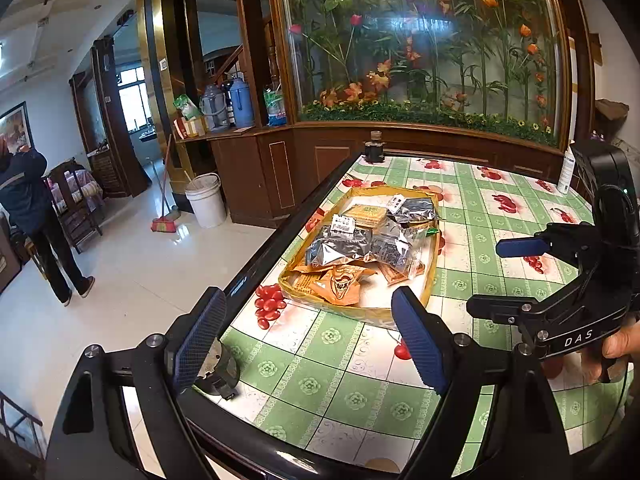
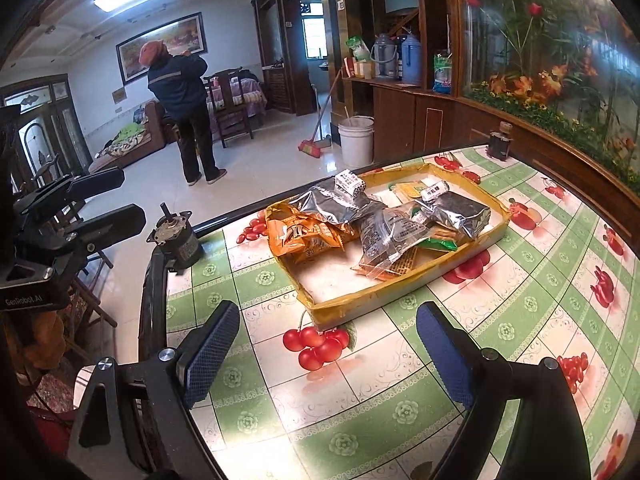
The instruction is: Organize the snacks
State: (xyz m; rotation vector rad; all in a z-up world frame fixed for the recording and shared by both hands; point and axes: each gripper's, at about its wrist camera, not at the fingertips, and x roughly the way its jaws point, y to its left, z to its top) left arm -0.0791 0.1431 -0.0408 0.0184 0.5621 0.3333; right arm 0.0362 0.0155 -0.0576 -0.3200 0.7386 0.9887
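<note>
Tray: we see a shallow yellow-rimmed tray [image 2: 400,300] on the table [image 2: 360,420], near its far-left edge, and we take it as our landmark.
Snacks: silver foil packets [image 2: 332,202], clear wrapped packets [image 2: 384,236] and orange packets [image 2: 304,240] lie piled inside the tray; its near end is bare.
Left gripper: our left gripper [image 1: 308,340] hovers short of the tray's near end, jaws spread wide with nothing between them.
Right gripper: our right gripper [image 2: 328,356] hangs over the table in front of the tray's near corner, jaws spread and empty.
Motor: a small grey motor [image 2: 178,238] stands left of the tray at the table's edge.
Bottle: a dark bottle [image 1: 375,147] stands beyond the tray's far end.
Person: someone in a dark jacket [image 2: 182,92] stands on the floor well beyond the tray, back turned.
</note>
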